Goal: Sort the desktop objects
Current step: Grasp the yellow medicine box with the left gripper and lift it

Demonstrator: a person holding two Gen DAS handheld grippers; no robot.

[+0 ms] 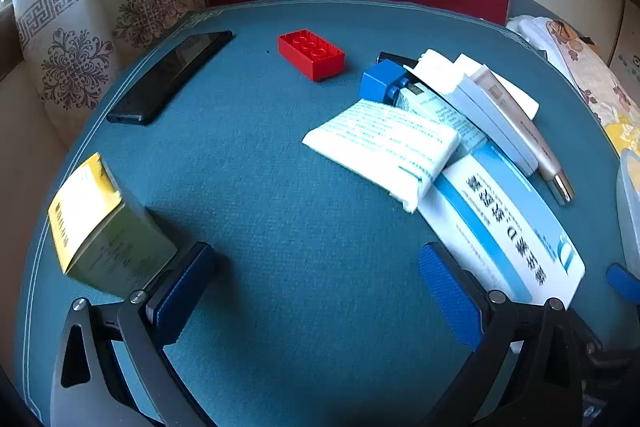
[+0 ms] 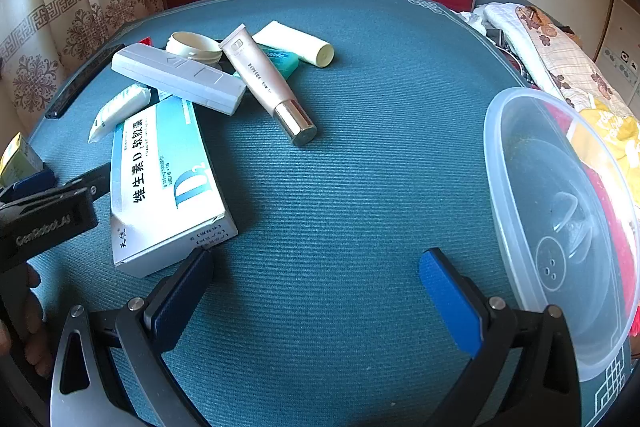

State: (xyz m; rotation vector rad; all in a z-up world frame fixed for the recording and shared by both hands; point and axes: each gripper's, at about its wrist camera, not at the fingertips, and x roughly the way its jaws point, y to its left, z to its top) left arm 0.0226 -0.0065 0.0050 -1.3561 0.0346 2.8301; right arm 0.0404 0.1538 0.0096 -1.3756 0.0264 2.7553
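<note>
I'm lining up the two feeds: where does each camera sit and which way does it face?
Left wrist: on the left tongs, angled down at the teal table mat, red toy brick; open, empty.
Right wrist: on the right tongs, facing the clear plastic tub; a hand shows.
Shared: white-and-blue medicine box.

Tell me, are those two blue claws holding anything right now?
No. The left gripper and the right gripper both gape open over the bare blue tablecloth, with nothing between their fingers.
</note>
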